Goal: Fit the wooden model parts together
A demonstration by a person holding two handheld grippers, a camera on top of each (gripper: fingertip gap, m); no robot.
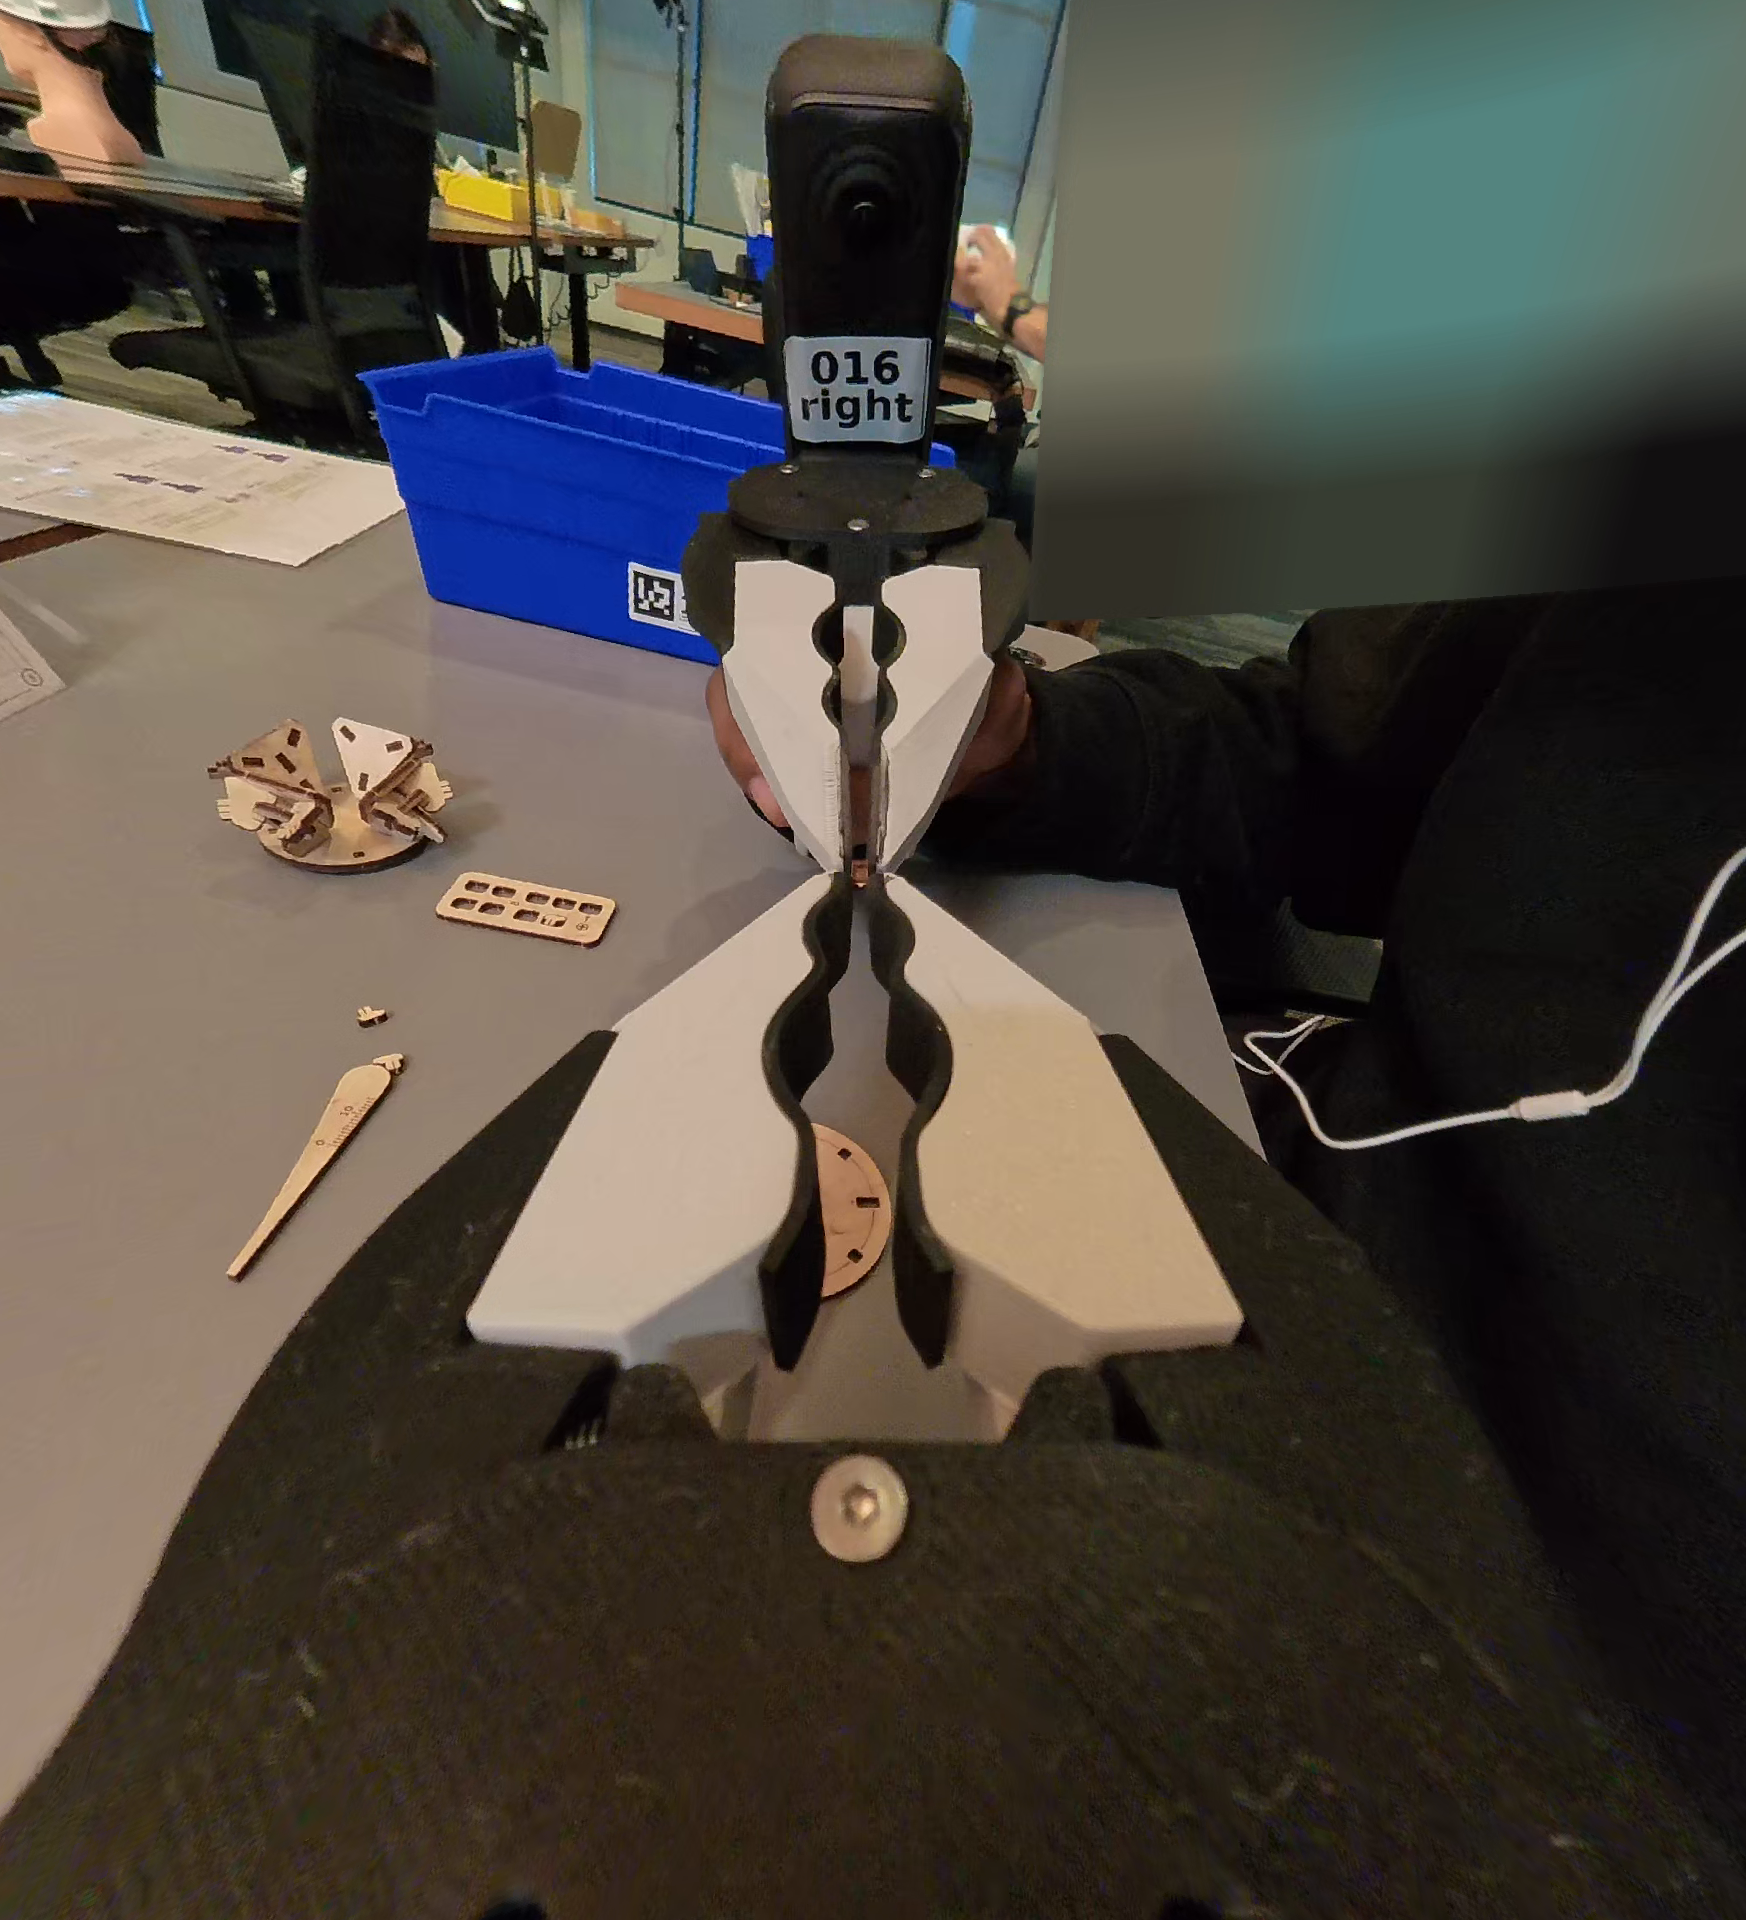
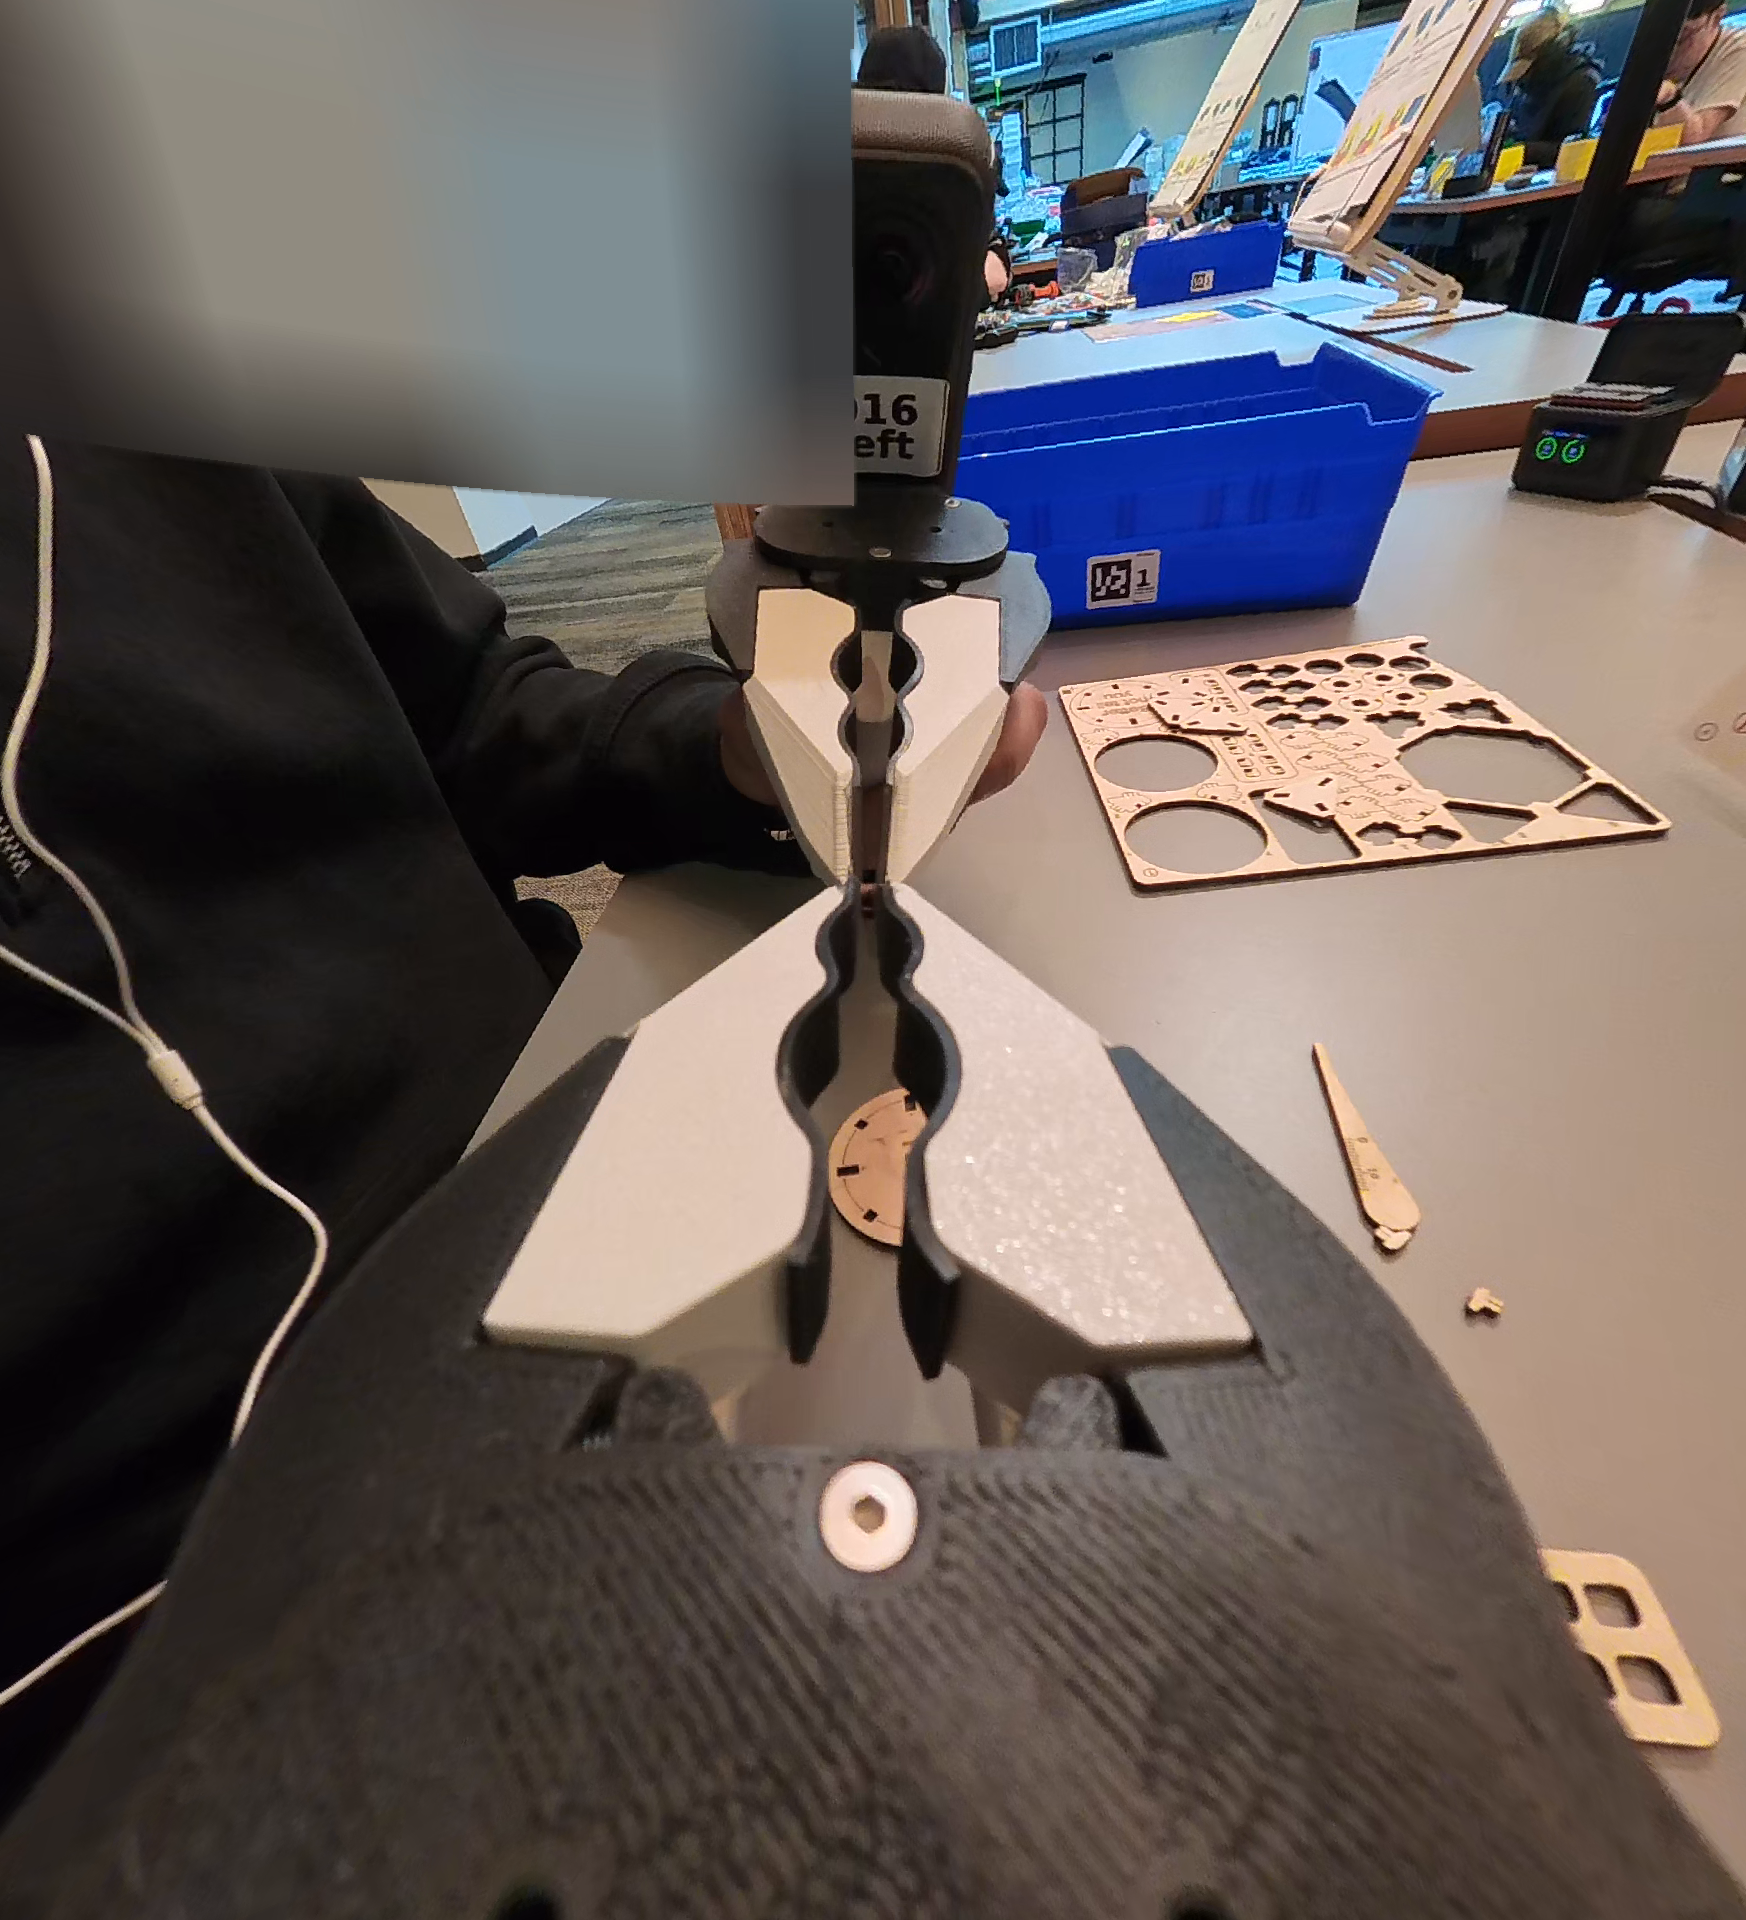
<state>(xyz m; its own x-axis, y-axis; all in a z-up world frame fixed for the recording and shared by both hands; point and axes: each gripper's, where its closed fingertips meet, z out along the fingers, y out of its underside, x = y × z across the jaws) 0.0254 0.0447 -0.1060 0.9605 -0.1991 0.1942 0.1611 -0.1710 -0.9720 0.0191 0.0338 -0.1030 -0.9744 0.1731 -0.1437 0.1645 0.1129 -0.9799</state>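
Above the grey bench (image 1: 173,1455), near its front edge, the two grippers meet tip to tip; the left gripper (image 1: 853,883) has its fingers (image 1: 703,1091) pressed together, and the right gripper (image 2: 867,896) has its fingers (image 2: 1035,1143) closed on a small wooden piece (image 1: 853,864), a brownish sliver just showing where the tips meet. The left tips sit right against that sliver; whether they also grip it I cannot tell.

With so little of the piece exposed, I judge that it is best handled by keeping both grippers on one line, squeezing steadily and avoiding any twist; a sideways nudge could flick it out or snap it, and it would drop toward the disc below.

By count:
- two grippers, each held in a hand with a dark sleeve;
- one pinched piece;
- one round wooden disc (image 1: 848,1216) lying flat on the bench under the fingers;
- one tapered wooden stick (image 1: 313,1164) to the left;
- two tiny loose bits, one apart (image 1: 370,1015) and one at the stick's broad end (image 1: 389,1062);
- one small slotted plate (image 1: 526,909);
- one part-built wooden assembly (image 1: 329,795) on a round base;
- one punched-out wooden sheet (image 2: 1347,769), well apart to the right;
- one blue bin (image 1: 557,499) behind the grippers on this bench.
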